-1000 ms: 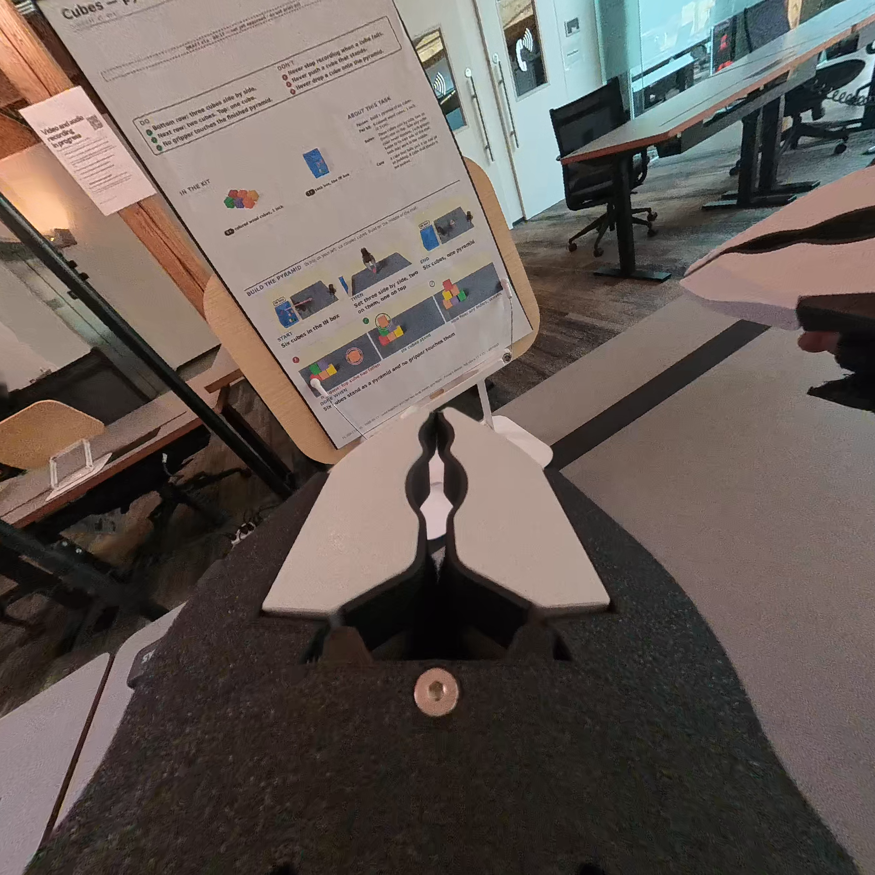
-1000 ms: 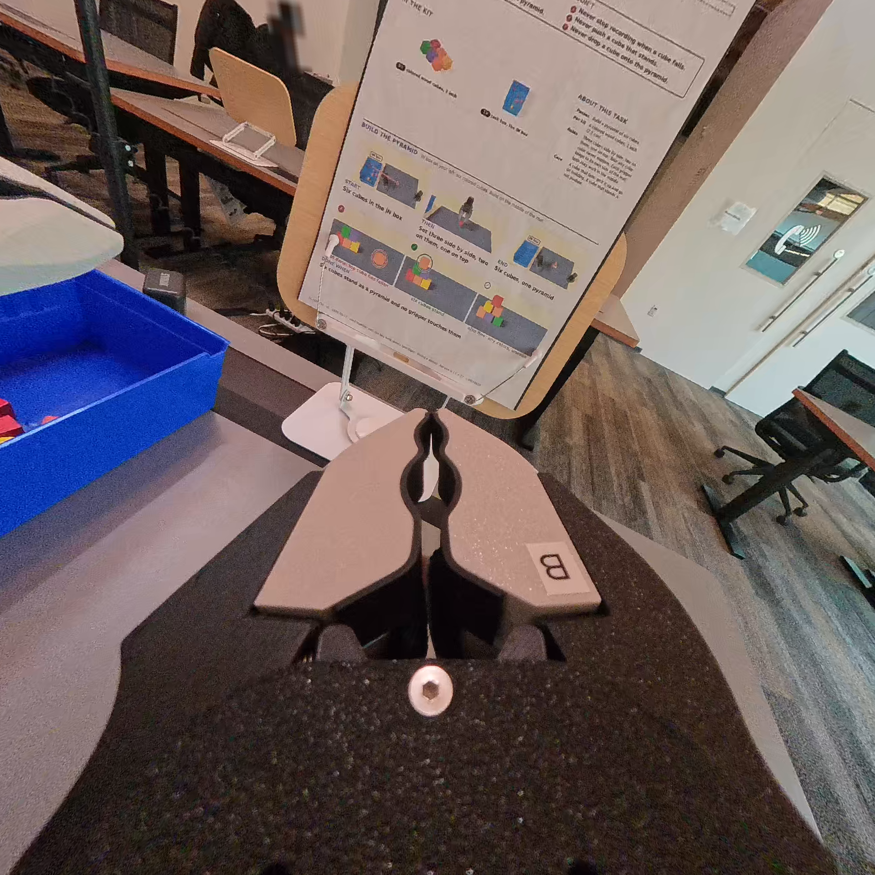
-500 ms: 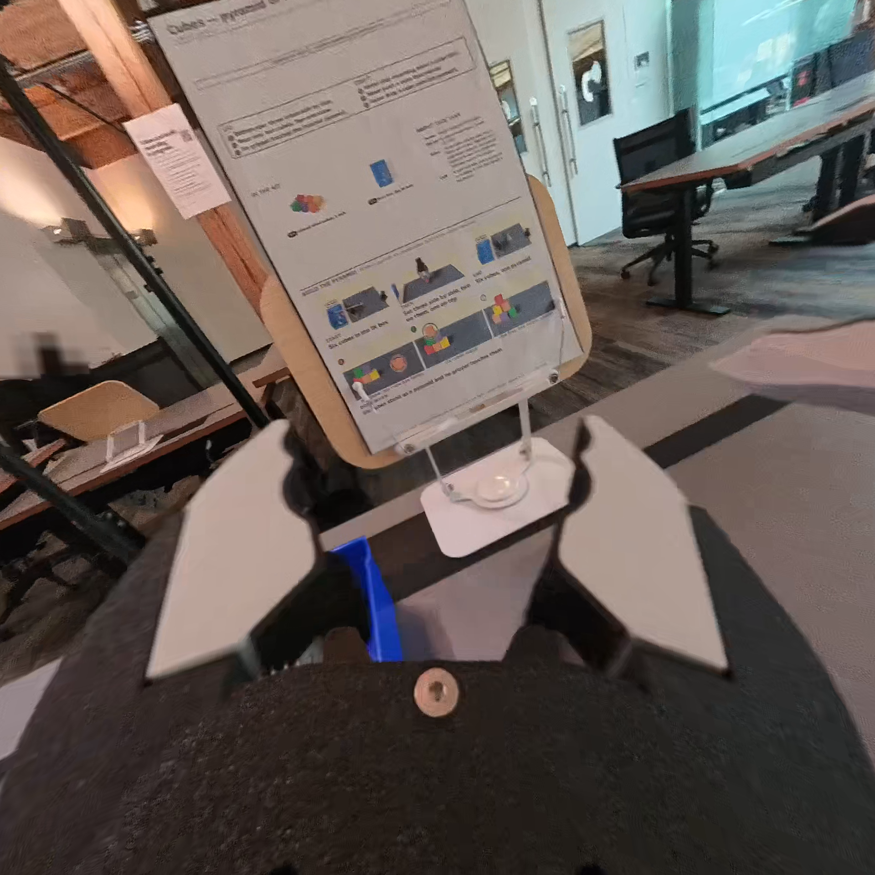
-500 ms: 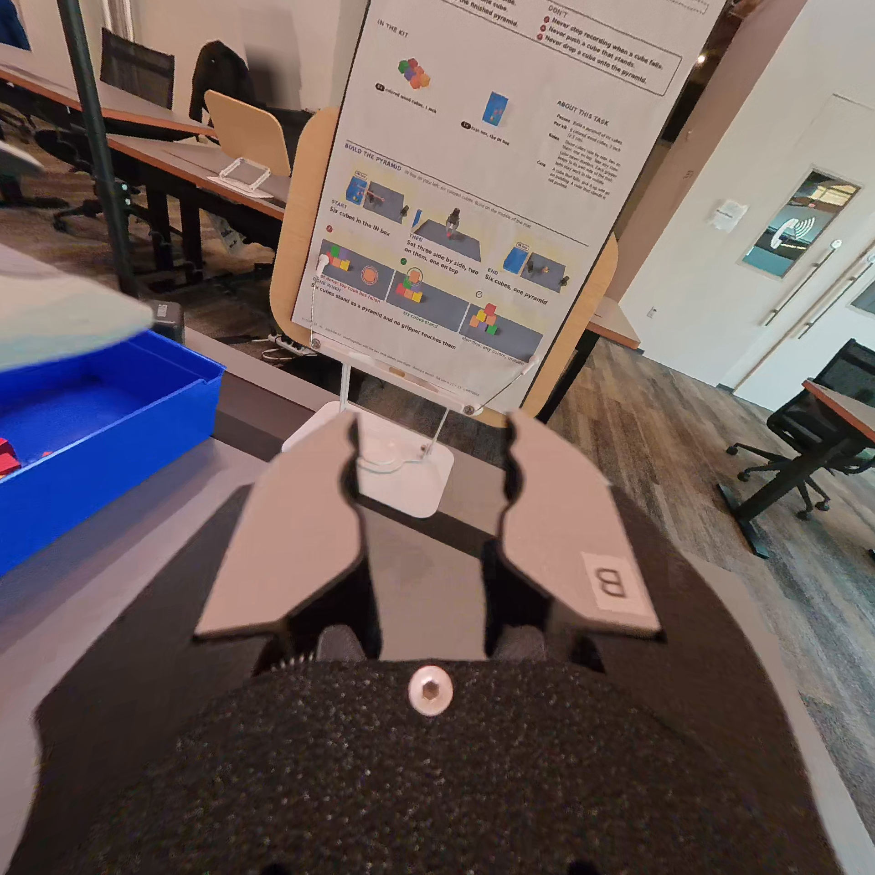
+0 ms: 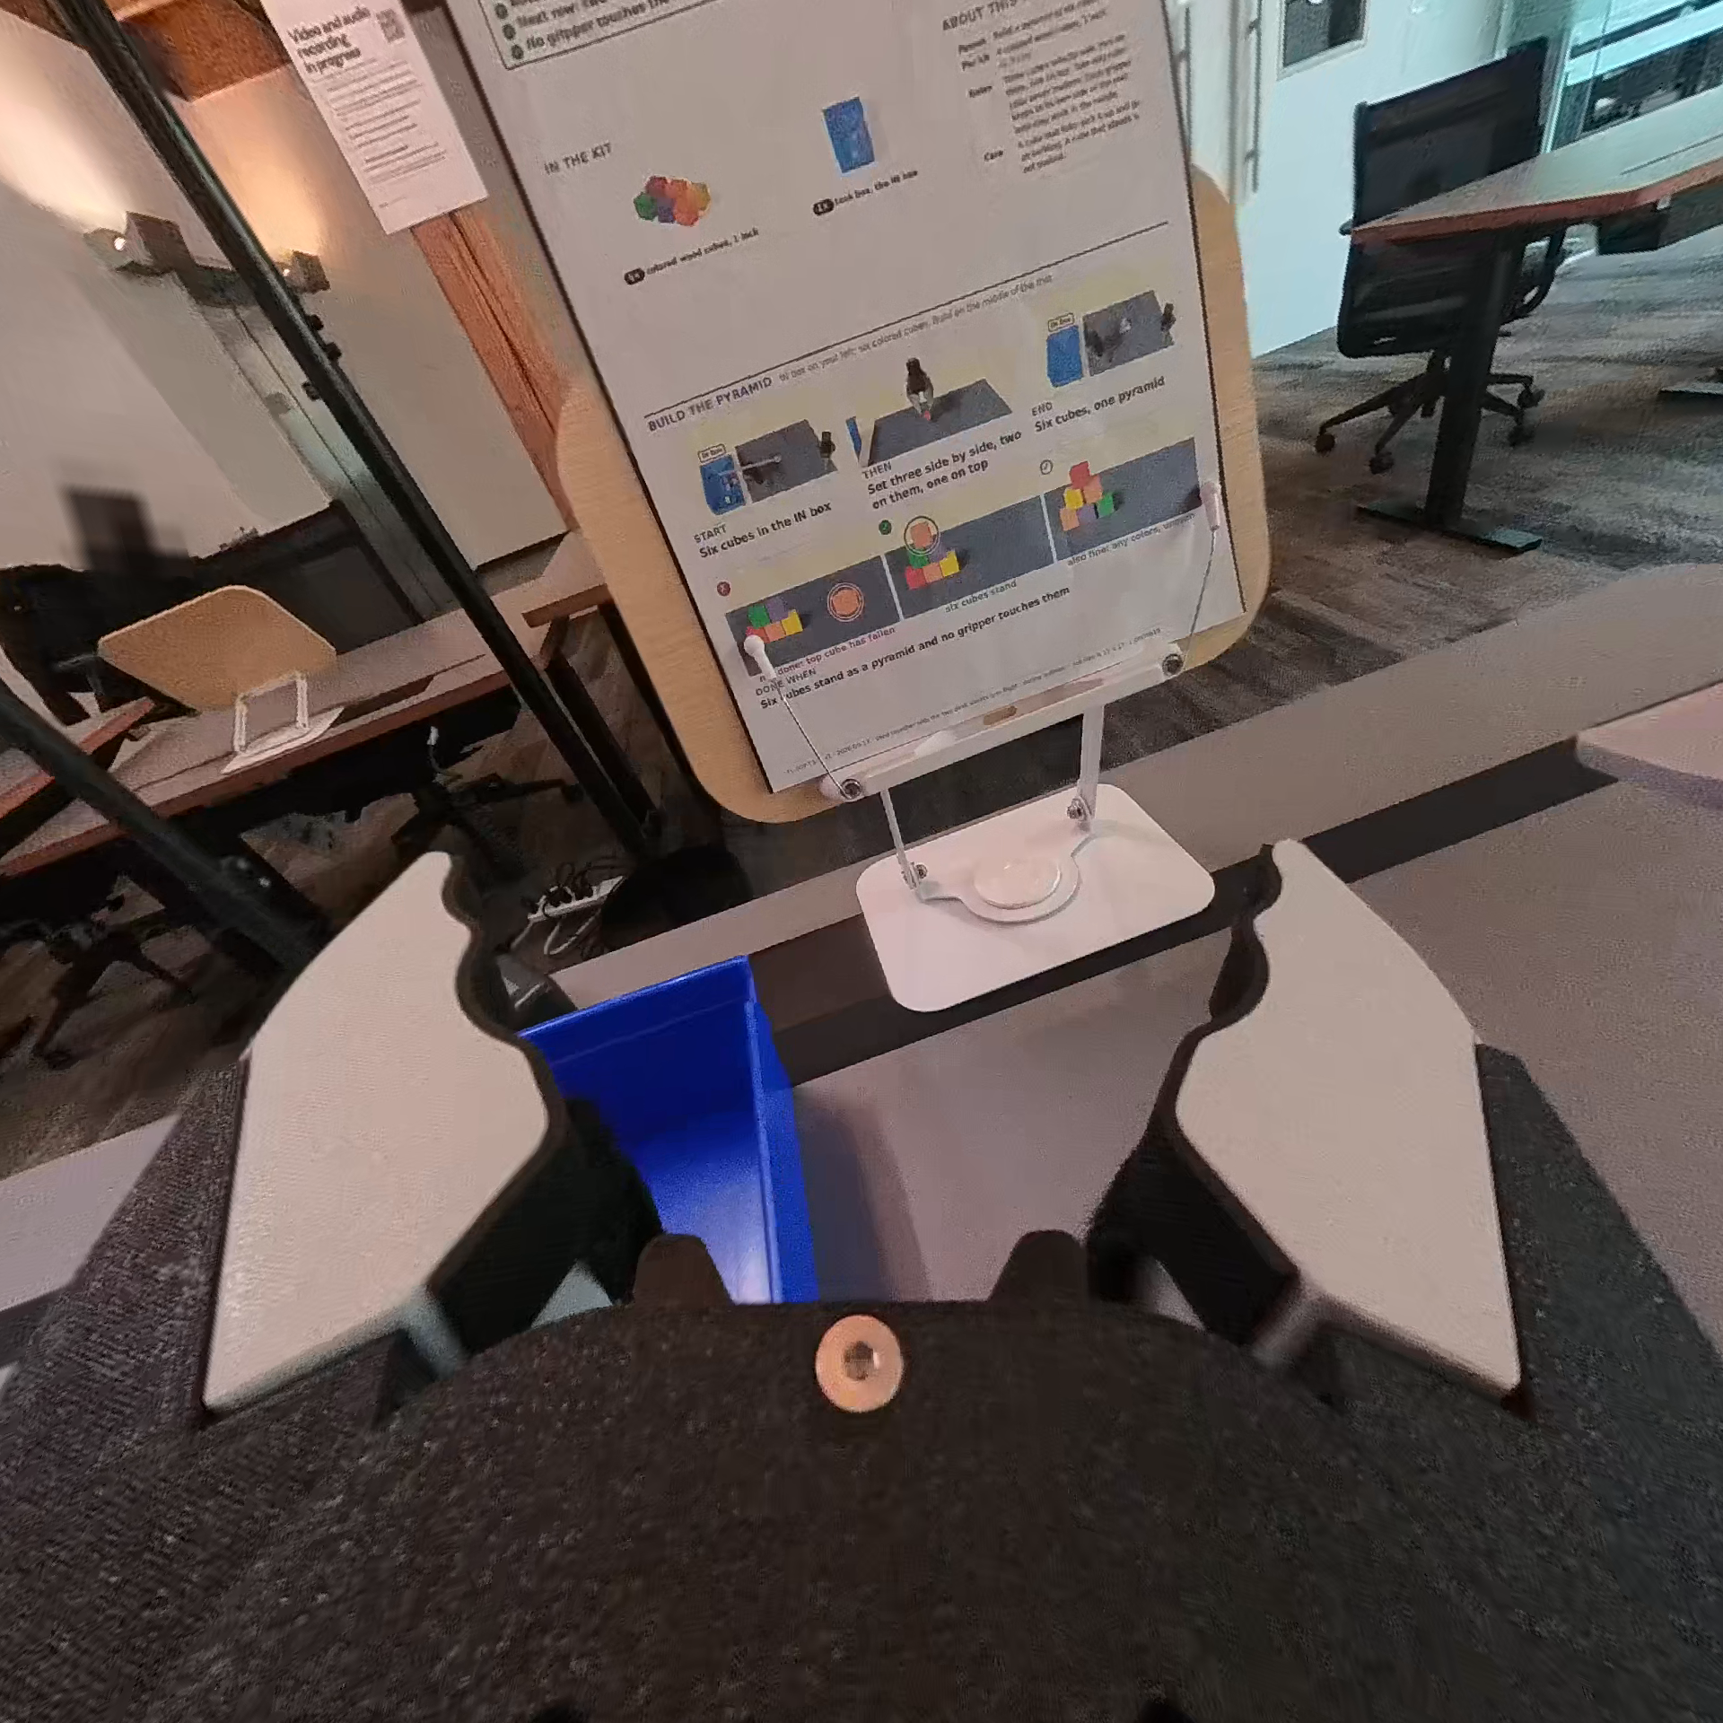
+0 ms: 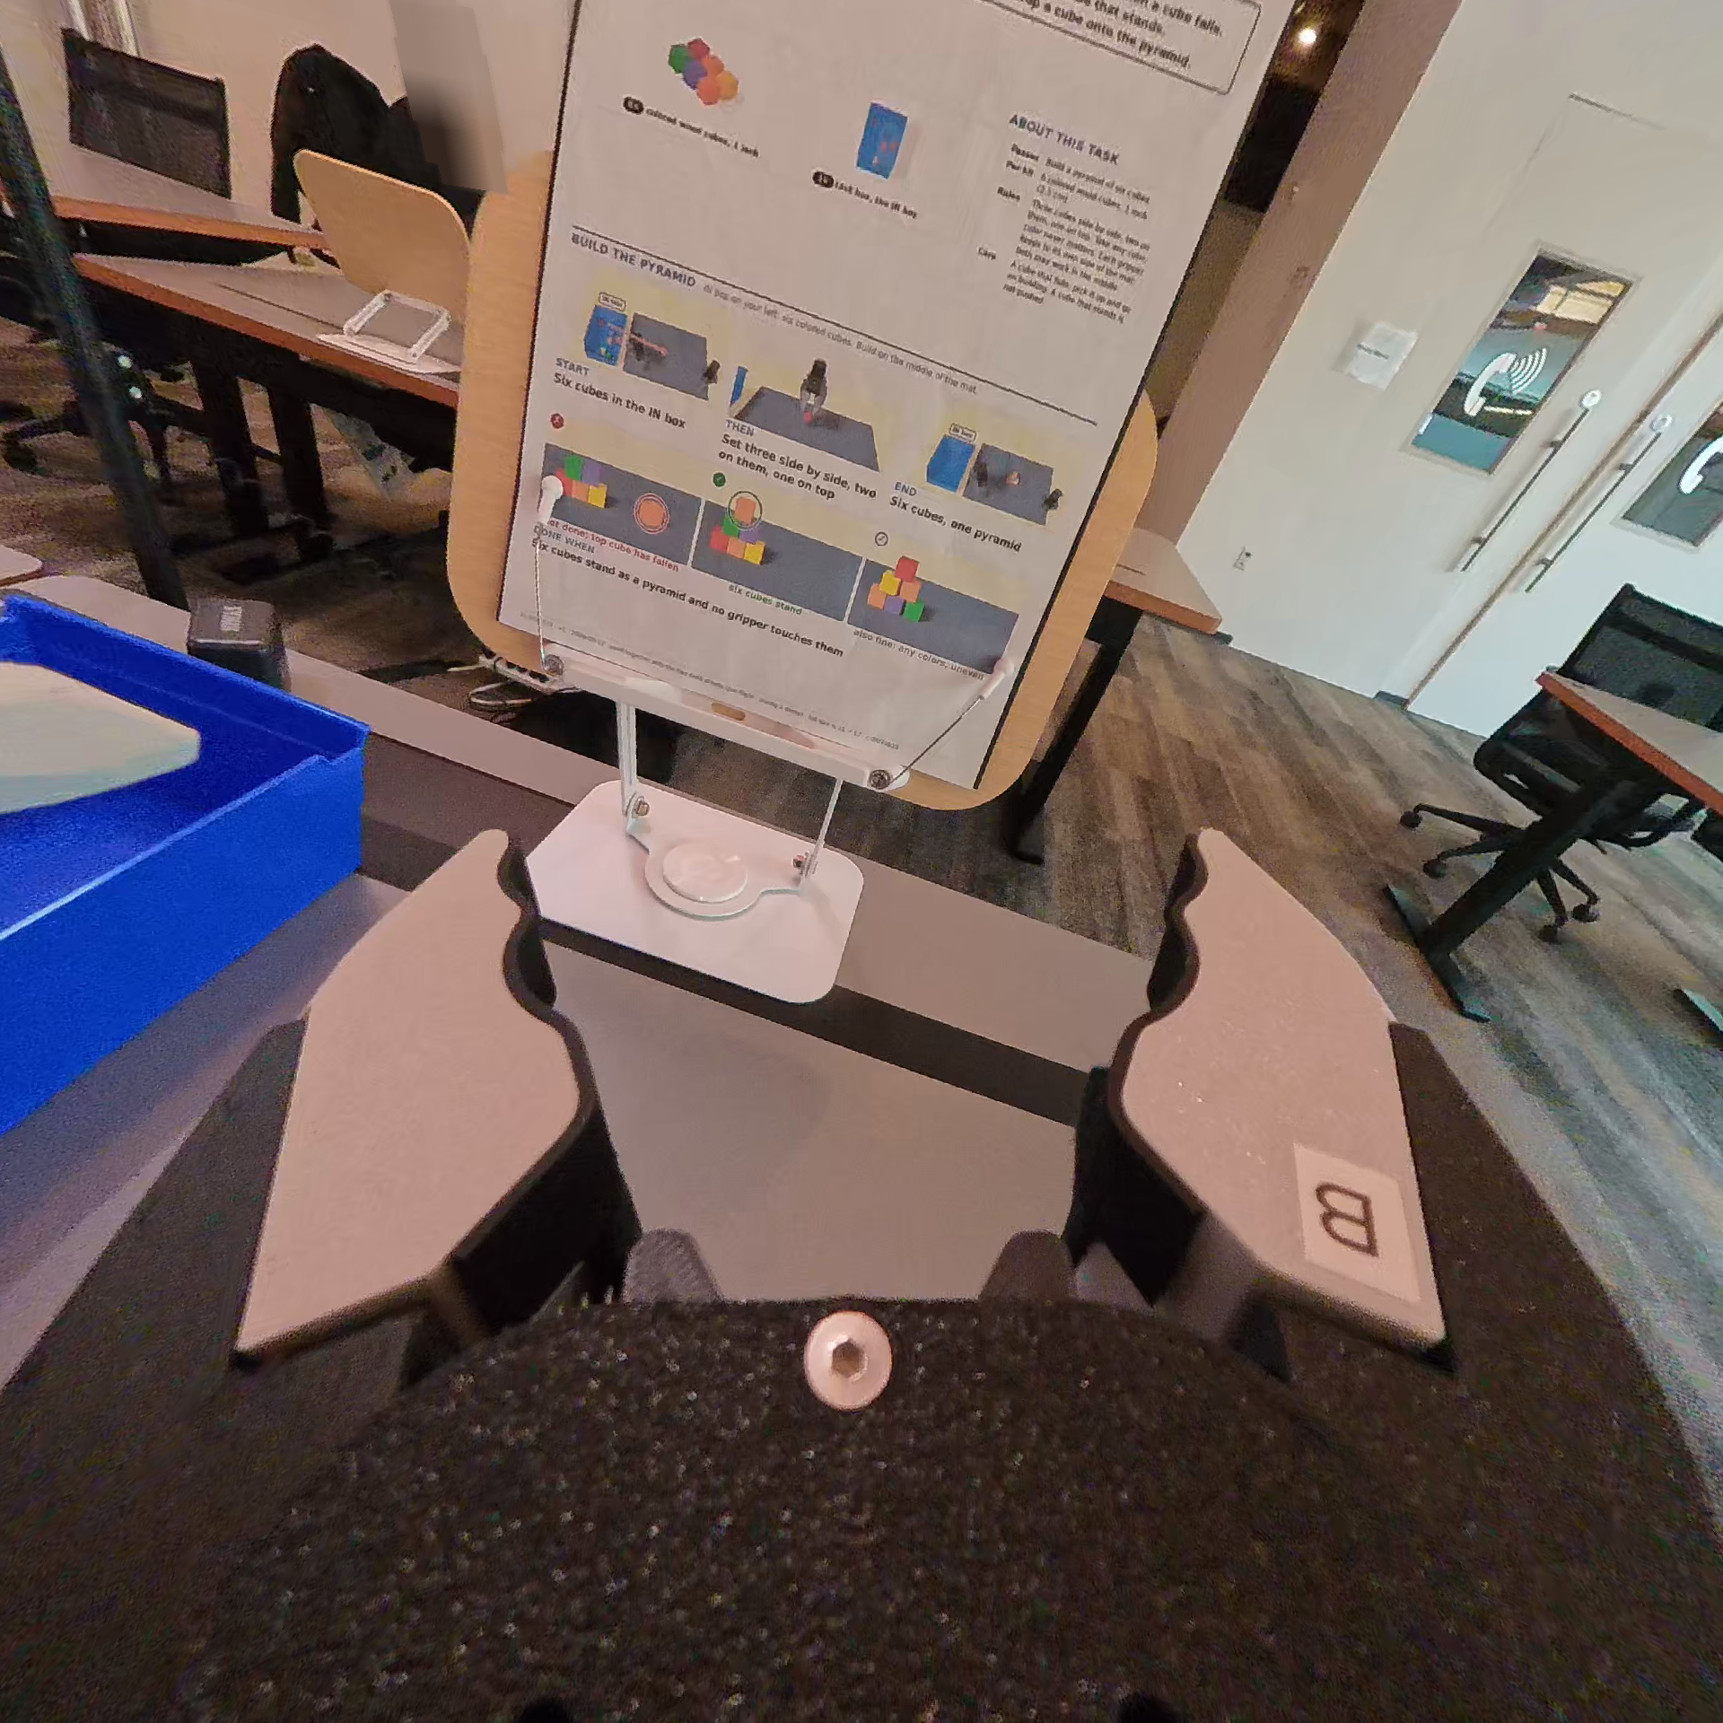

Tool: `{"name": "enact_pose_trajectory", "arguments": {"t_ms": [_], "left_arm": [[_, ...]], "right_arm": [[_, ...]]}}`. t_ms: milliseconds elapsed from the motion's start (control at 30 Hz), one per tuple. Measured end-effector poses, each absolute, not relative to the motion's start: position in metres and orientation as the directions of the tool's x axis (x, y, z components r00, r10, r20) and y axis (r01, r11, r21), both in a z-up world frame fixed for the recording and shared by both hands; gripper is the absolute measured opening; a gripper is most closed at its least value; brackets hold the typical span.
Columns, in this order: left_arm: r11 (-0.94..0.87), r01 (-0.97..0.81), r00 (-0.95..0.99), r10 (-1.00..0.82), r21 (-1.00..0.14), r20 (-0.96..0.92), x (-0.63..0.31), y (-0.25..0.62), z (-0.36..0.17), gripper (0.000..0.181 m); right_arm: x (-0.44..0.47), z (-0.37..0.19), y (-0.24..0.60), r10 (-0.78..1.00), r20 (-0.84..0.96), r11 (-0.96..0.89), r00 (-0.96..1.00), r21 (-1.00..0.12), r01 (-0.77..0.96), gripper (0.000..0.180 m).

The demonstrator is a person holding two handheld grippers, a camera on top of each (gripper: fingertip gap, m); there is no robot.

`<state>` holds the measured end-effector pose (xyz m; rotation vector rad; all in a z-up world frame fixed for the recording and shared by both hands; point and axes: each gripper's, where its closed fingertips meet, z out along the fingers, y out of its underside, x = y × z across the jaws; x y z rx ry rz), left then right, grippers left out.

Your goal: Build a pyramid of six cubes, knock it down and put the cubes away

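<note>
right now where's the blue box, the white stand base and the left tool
blue box (image 6: 186,867): right wrist view, on its outer side wall.
white stand base (image 6: 746,942): right wrist view, on the flat plate's front part.
left tool (image 5: 858,942): left wrist view, midway between its open fingertips.

**What you cannot see**

Your left tongs (image 5: 858,942) cover most of the blue box (image 5: 690,1100); only one corner shows between the fingers, and its floor is out of sight. In the right view the box (image 6: 186,839) runs off the left edge, and a grey finger (image 6: 84,746) of the other tongs hides part of its inside. No cubes can be made out. The sheet (image 6: 839,373) on the stand is cut off at the top in both views.
</note>
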<state>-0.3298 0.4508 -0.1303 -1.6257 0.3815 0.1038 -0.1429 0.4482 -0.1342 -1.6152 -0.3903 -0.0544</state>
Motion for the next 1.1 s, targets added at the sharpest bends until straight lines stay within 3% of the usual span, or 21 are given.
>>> {"name": "enact_pose_trajectory", "arguments": {"t_ms": [233, 767, 833, 867, 933, 1100], "left_arm": [[-0.036, -0.22, 0.967, -0.139, -0.975, -0.213, -0.361, 0.457, -0.126, 0.146], [0.014, -0.181, 0.966, -0.184, -0.983, -0.181, -0.362, 0.445, -0.111, 0.146], [0.013, -0.19, 0.964, -0.189, -0.982, -0.189, -0.36, 0.445, -0.112, 0.146], [0.02, -0.189, 0.964, -0.189, -0.982, -0.189, -0.359, 0.445, -0.111, 0.146], [0.023, -0.183, 0.964, -0.194, -0.983, -0.184, -0.358, 0.447, -0.111, 0.146], [-0.004, -0.189, 0.965, -0.186, -0.982, -0.185, -0.358, 0.453, -0.119, 0.146]], "right_arm": [[-0.158, -0.17, 0.493, 0.259, 0.225, -0.142, 0.939, -0.953, 0.267, 0.128], [-0.195, -0.147, 0.624, 0.205, -0.05, 0.045, 0.977, -0.997, -0.06, 0.123], [-0.196, -0.149, 0.633, 0.214, -0.07, 0.061, 0.974, -0.995, -0.085, 0.106], [-0.198, -0.15, 0.637, 0.229, -0.059, 0.07, 0.972, -0.995, -0.077, 0.077], [-0.2, -0.151, 0.641, 0.248, -0.054, 0.106, 0.967, -0.991, -0.082, 0.0], [-0.208, -0.159, 0.659, 0.237, 0.038, 0.108, 0.971, -0.994, 0.012, 0.0]]}}
